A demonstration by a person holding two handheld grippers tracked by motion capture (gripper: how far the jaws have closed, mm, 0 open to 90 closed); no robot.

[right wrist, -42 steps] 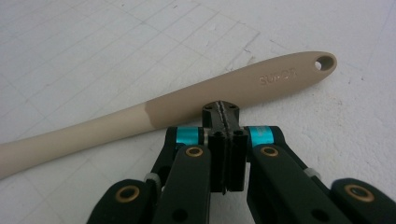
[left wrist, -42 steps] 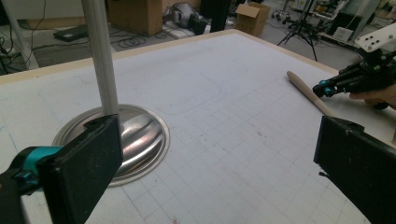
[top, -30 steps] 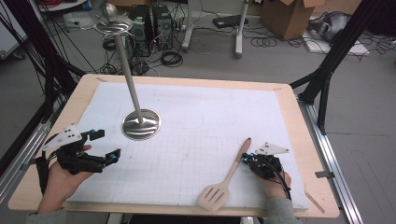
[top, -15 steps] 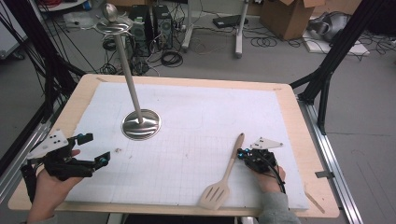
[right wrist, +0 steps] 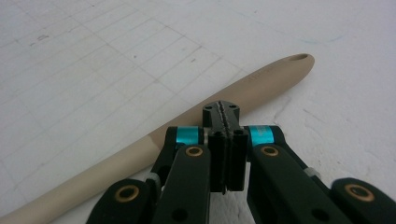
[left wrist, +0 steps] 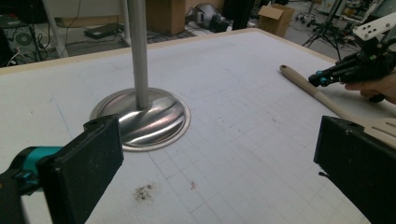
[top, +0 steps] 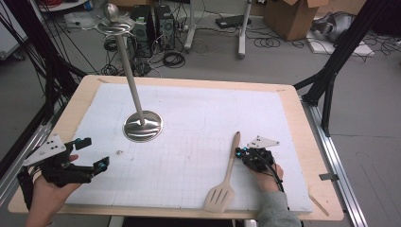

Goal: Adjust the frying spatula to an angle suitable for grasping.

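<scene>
Spatula (top: 226,178), single and pale wood-coloured, lies flat on the white gridded mat (top: 198,142) near the front right of the bench (top: 302,123). We count one of it, with a slotted blade at the near end and a long rounded handle running away from the person; a small hole pierces the handle's far tip (right wrist: 299,57). We also count one metal stand (top: 142,124): a round shiny base with a slim pole rising from its middle to a ring and knob at the top, set on the left half of the mat, well apart from the spatula.

There are two tongs. The right tongs (top: 239,152) sit just beside the handle, on its right, jaws pressed together on nothing; in the right gripper view the closed tips (right wrist: 222,112) stand in front of the handle, and we cannot tell whether they touch it. The left tongs (top: 92,152), held at the front left corner, have their jaws spread wide and empty.

A few small dark specks (left wrist: 144,191) mark the mat near the stand. Beyond the bench we see a grey floor with cables, black frame legs and cardboard boxes (top: 288,16).
</scene>
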